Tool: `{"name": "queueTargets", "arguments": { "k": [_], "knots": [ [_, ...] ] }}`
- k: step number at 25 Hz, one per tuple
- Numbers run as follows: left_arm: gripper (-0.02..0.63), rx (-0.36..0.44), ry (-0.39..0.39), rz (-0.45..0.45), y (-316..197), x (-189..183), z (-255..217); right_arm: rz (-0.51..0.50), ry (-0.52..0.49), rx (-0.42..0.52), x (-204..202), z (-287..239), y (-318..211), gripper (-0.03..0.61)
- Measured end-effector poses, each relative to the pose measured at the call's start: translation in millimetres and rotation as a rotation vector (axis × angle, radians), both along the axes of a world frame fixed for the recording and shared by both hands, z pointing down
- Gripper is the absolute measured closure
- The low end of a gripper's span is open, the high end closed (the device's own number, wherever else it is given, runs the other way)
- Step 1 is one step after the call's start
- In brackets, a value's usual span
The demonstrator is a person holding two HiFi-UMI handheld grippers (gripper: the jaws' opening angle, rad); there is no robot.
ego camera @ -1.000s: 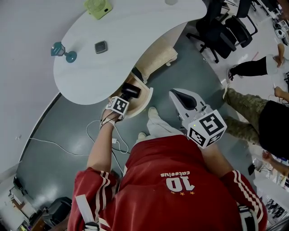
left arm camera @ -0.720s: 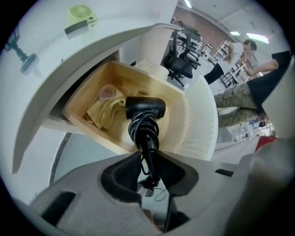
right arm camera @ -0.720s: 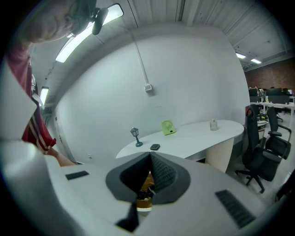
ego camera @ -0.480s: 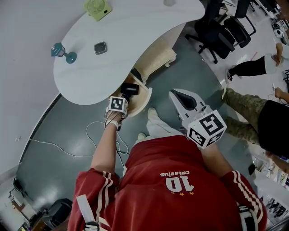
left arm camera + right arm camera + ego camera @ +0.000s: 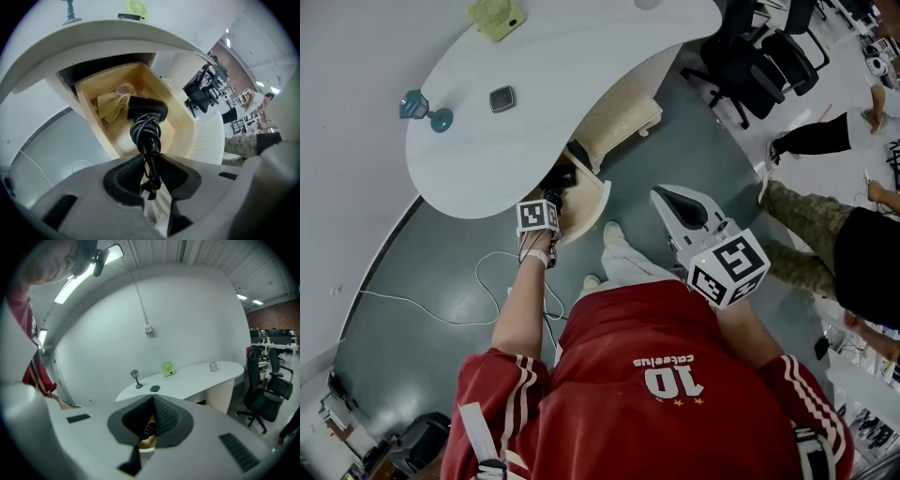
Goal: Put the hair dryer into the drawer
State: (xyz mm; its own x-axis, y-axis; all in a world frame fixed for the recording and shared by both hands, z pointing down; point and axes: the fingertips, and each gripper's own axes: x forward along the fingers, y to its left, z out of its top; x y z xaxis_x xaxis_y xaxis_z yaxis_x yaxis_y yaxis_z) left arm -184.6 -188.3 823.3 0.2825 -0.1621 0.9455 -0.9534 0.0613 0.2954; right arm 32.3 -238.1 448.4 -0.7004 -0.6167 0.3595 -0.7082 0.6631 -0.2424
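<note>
The black hair dryer (image 5: 146,110), its cord coiled round the handle, hangs nozzle-down inside the open wooden drawer (image 5: 89,117) under the desk edge. My left gripper (image 5: 151,161) is shut on its cord-wrapped handle and points steeply down. In the head view the left gripper (image 5: 551,199) sits over the drawer (image 5: 592,202), with the dryer (image 5: 561,178) partly hidden under the desk rim. My right gripper (image 5: 670,199) is held out in front of the body, right of the drawer, shut and holding nothing; its tips (image 5: 152,401) meet.
A yellowish cloth (image 5: 112,105) lies at the drawer's back. The white desk (image 5: 581,75) carries a green fan (image 5: 497,17), a teal lamp (image 5: 420,105) and a small dark device (image 5: 502,98). Office chairs (image 5: 750,66) and people (image 5: 825,234) are at the right; a white cable (image 5: 441,309) trails on the floor.
My left gripper has rolled about its own axis and edged toward the desk, taking the dryer deeper into the drawer. The right gripper has stayed put.
</note>
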Motion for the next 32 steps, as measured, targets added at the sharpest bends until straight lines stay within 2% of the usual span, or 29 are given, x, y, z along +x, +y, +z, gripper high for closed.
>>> {"name": "queueTargets", "arguments": {
  "k": [4,6,8,12,14,20,26,28,32],
  "knots": [
    [0.505,0.053,0.062,-0.053,-8.6,12.5,-5.2,0.002,-0.001,-0.004,3.3,1.2,-1.4,0.572],
    [0.497,0.074,0.098,-0.013,-8.4,22.0,-5.2,0.002,-0.002,-0.009,3.8,2.7,-0.5,0.572],
    [0.487,0.068,0.105,0.065,-5.7,29.4,-1.5,0.0,-0.002,-0.014,3.6,4.8,0.2,0.572],
    [0.455,0.029,0.081,0.209,-7.4,36.3,5.5,-0.001,0.001,-0.014,5.2,6.7,1.4,0.572],
    [0.448,0.009,0.067,0.249,-10.8,37.8,9.0,0.006,0.005,-0.016,7.6,7.0,1.7,0.572],
    [0.456,0.017,0.041,0.207,-17.7,36.4,22.7,0.017,0.015,-0.013,10.7,3.9,4.7,0.572],
    [0.434,0.025,0.042,0.28,-12.3,34.5,13.9,0.025,0.024,-0.017,14.7,8.3,10.6,0.572],
    [0.434,0.045,0.037,0.279,-8.9,28.5,4.8,0.025,0.021,-0.014,13.4,6.5,11.8,0.572],
    [0.511,0.092,0.006,0.306,-4.7,18.0,-8.8,0.021,0.015,-0.011,8.6,4.6,11.9,0.572]
  ]
}}
